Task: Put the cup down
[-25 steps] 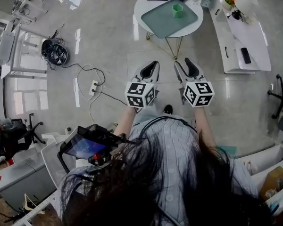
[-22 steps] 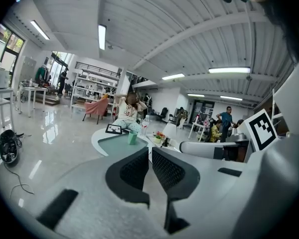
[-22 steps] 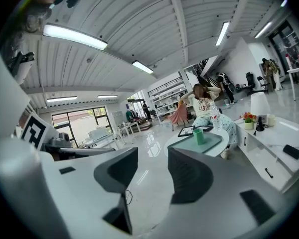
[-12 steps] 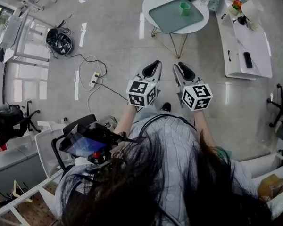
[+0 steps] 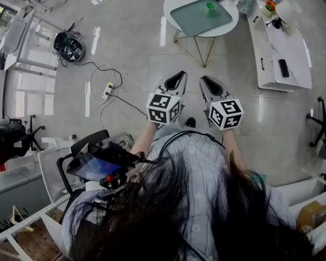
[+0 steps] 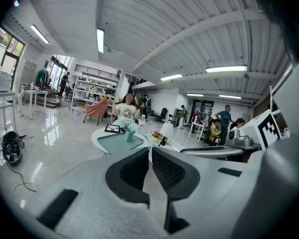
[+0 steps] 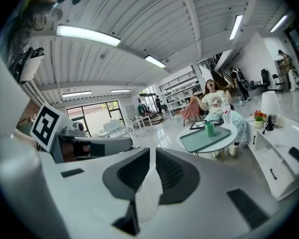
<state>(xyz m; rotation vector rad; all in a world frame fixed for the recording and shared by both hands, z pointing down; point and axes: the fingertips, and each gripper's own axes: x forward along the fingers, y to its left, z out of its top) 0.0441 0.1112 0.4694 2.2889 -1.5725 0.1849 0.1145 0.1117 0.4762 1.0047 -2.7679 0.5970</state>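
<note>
Ahead, at twelve o'clock across the glossy tiled floor (image 5: 130,48), a round white counter (image 5: 167,4) on thin gold legs carries a flat grey-green tray (image 5: 193,18). The left claw (image 5: 179,74) and right claw (image 5: 205,79) hang empty with their ribbed pads nearly together, the right's jaws having just been closing on nothing. The small green cup (image 5: 211,8) stands upright on the tray, apparently already delivered.
</note>
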